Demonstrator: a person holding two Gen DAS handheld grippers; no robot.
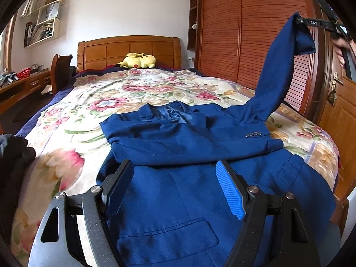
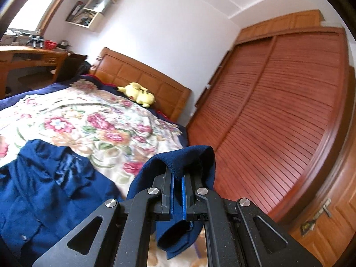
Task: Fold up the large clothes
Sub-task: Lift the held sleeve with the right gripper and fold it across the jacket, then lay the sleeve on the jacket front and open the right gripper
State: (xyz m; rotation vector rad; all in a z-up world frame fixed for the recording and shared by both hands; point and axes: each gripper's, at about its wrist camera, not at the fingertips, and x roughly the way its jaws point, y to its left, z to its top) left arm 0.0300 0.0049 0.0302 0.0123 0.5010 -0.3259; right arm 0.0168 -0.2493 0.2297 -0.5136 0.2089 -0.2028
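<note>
Two handheld black two-finger grippers work over a navy-blue suit jacket point(image 1: 178, 146) spread on the floral bedspread point(image 1: 93, 111) of a wooden bed. The right gripper point(image 2: 176, 185), at far right, is clamped on the cuff of one sleeve point(image 1: 278, 71), lifting it clear of the bed. The left gripper point(image 1: 175, 182) hovers spread wide above the jacket's near hem, holding nothing. A yellow plush toy point(image 1: 138, 61) lies by the far headboard.

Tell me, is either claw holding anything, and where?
The right claw pinches the blue jacket by the cuff end of one sleeve, lifted off the bed. The left claw is open, holding nothing.
</note>
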